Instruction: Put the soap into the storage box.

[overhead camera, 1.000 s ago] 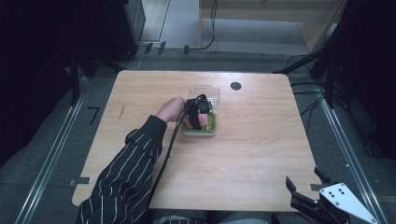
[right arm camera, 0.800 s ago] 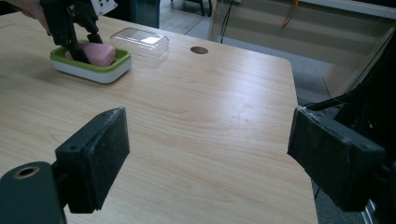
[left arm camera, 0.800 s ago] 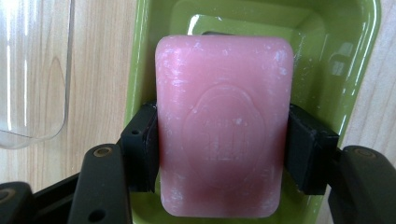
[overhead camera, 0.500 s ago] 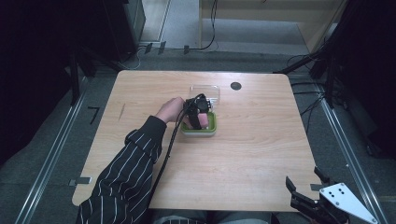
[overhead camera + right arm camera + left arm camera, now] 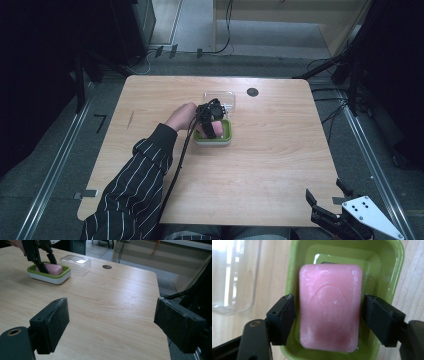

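A pink bar of soap (image 5: 330, 307) lies flat in a green soap dish (image 5: 387, 270) on the wooden table. My left gripper (image 5: 328, 302) points down over the dish with one jaw on either side of the bar. Its jaws have just been opening; the soap is still between them, with a thin gap at the left pad (image 5: 284, 320). From above, the left gripper (image 5: 212, 125) hovers over the dish (image 5: 227, 135), held by a hand in a striped sleeve. My right gripper (image 5: 326, 191) stands open and empty off the table's front right corner.
A clear plastic lid (image 5: 220, 95) lies just behind the dish. A small dark round hole (image 5: 252, 92) sits in the tabletop to its right. Bare wood (image 5: 112, 297) stretches between my right gripper (image 5: 112, 315) and the dish (image 5: 50, 277). Metal rails flank the table.
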Demonstrator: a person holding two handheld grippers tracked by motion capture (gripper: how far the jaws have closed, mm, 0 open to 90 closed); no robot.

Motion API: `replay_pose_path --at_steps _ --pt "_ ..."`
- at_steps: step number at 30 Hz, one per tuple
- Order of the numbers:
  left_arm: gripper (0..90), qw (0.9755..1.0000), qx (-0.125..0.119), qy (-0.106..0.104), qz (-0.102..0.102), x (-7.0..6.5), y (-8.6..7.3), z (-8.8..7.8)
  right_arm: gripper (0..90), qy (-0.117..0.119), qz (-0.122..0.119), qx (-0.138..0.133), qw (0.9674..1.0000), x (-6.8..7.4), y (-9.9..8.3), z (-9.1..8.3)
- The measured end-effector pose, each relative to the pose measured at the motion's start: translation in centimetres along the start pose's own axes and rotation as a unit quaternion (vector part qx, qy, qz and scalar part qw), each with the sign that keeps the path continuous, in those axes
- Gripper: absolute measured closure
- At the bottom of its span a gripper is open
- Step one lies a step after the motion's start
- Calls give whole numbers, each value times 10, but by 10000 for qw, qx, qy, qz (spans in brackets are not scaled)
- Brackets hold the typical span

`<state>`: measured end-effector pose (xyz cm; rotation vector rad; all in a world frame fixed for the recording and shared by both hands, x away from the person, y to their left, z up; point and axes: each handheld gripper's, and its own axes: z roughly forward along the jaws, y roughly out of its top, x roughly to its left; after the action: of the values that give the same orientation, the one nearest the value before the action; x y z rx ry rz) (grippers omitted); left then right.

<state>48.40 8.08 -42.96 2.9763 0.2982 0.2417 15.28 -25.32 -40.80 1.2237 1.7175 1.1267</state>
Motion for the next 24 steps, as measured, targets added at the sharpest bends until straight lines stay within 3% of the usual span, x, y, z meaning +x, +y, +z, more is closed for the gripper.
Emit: replay_pose_path --at_steps 5,12,19,24 --pt "198 9997 14 -27 -246 2 -2 -7 129 5 6 -6 10000 0 0 0" --pt "86 9965 207 -186 -785 -1 -6 -17 129 12 -1 -17 10000 0 0 0" --pt "77 9915 376 -22 -1248 -9 -18 -25 129 21 2 -25 10000 0 1 0" --pt "68 9898 397 -14 -1370 -17 -27 -30 129 27 24 -30 10000 1 1 0"
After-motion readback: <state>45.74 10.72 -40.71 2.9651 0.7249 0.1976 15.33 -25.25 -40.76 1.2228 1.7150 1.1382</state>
